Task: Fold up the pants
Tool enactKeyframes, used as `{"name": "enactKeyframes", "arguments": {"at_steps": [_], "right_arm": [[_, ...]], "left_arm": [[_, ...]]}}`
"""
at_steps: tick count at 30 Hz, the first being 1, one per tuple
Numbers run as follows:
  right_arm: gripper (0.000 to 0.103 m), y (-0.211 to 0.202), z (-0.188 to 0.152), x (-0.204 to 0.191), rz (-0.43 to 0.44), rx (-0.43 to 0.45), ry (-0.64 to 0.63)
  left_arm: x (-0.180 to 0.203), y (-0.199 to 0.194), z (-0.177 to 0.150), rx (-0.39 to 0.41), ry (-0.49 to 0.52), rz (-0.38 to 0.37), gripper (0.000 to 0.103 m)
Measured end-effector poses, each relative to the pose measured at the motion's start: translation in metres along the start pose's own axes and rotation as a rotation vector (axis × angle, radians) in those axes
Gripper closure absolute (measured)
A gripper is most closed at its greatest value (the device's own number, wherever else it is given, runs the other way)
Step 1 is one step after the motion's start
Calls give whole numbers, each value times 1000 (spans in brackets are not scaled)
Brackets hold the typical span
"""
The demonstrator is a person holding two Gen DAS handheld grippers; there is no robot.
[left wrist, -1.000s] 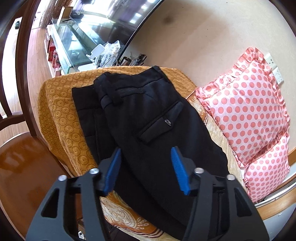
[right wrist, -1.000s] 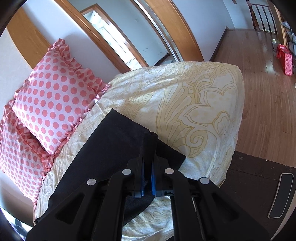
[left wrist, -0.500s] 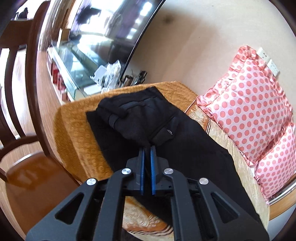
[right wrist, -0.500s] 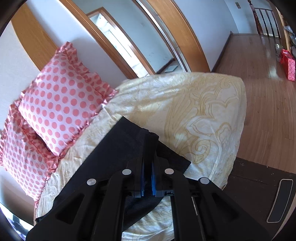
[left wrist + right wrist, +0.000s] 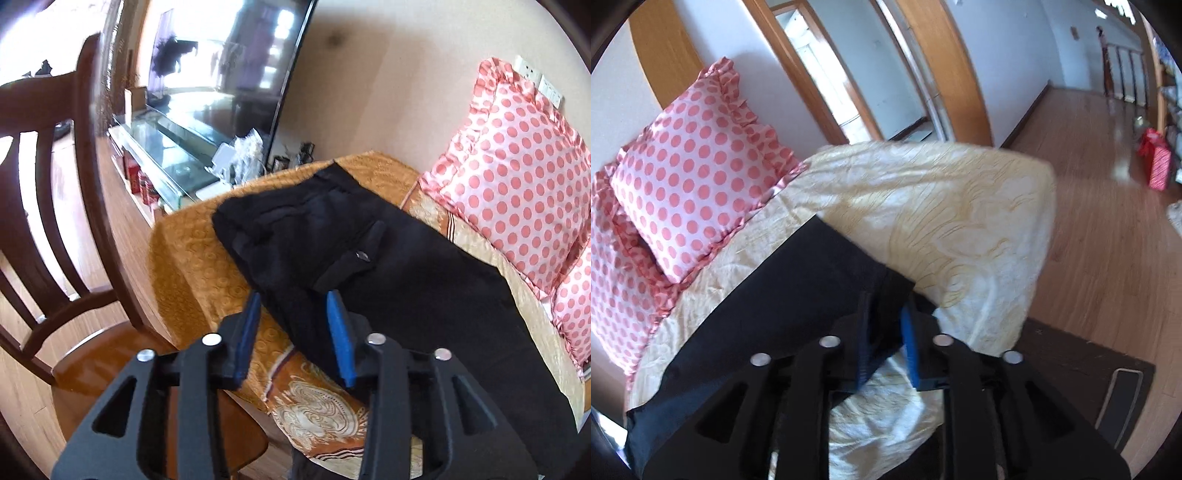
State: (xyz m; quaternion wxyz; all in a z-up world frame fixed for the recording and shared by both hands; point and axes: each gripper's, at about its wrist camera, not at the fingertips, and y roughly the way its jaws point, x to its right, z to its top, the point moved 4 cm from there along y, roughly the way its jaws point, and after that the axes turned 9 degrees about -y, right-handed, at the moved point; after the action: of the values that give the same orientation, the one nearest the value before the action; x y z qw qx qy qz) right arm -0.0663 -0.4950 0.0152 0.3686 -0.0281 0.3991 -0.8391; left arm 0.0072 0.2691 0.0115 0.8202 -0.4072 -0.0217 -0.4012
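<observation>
Black pants [image 5: 369, 258], matte woven cloth with a flap pocket, lie flat along the patterned bedspread [image 5: 192, 258]. Left claw [image 5: 293, 306] opening above the seat, gripping nothing. Right claw [image 5: 886, 317] opening, hem cloth between its pads, not pinched.

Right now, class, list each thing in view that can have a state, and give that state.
Black pants: folded lengthwise, lying flat on the bed.
Left hand-held gripper: opening, nothing gripped.
Right hand-held gripper: opening, pant cuff between its fingers.
Polka-dot pillow: leaning against the wall.
Doorway: open.
</observation>
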Motion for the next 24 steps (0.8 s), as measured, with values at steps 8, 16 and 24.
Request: {"name": "enactKeyframes", "arguments": {"at_steps": [8, 16, 24], "right_arm": [[66, -45, -23, -143, 369, 49, -429], [66, -56, -86, -265, 522, -12, -813], [65, -55, -129, -238, 528, -96, -847]], "left_arm": [[92, -38, -54, -97, 246, -294, 38], [208, -40, -157, -266, 594, -578, 25], [197, -31, -192, -303, 698, -562, 26]]}}
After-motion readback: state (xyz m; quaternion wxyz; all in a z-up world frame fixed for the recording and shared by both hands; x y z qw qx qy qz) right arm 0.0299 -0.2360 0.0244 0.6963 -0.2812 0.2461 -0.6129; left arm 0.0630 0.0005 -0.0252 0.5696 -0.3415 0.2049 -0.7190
